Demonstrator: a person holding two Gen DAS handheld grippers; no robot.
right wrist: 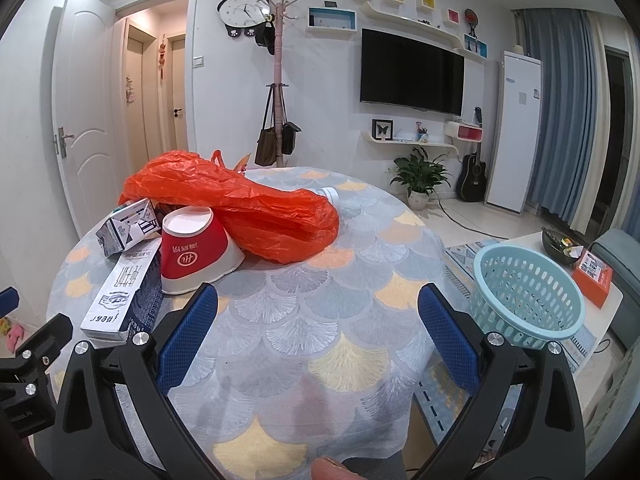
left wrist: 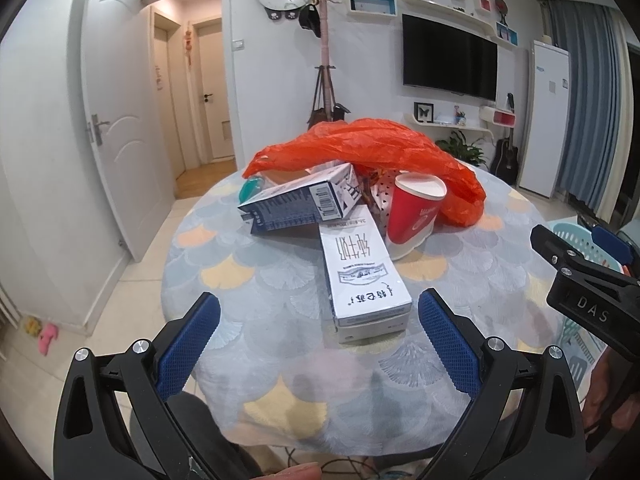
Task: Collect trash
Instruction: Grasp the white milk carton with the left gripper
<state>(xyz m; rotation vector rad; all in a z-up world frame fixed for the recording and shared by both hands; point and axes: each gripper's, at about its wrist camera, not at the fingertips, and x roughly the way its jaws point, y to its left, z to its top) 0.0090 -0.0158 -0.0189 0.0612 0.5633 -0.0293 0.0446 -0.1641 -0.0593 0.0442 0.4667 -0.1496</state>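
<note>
A pile of trash lies on the round table [left wrist: 248,280]: a white milk carton [left wrist: 362,276], a dark blue carton [left wrist: 300,202] across its far end, a red paper cup [left wrist: 416,210] on its side, and an orange plastic bag [left wrist: 372,148] behind. My left gripper [left wrist: 318,340] is open and empty, just short of the white carton's near end. My right gripper [right wrist: 318,340] is open and empty over bare tablecloth, right of the white carton [right wrist: 120,296] and the red cup [right wrist: 196,248]. The orange bag [right wrist: 248,208] lies beyond it.
A light blue plastic basket [right wrist: 524,292] stands to the right of the table [right wrist: 340,300] on a low white table, beside an orange box [right wrist: 592,276]. The right gripper's body shows at the left wrist view's right edge [left wrist: 580,280]. A coat stand, TV and door are behind.
</note>
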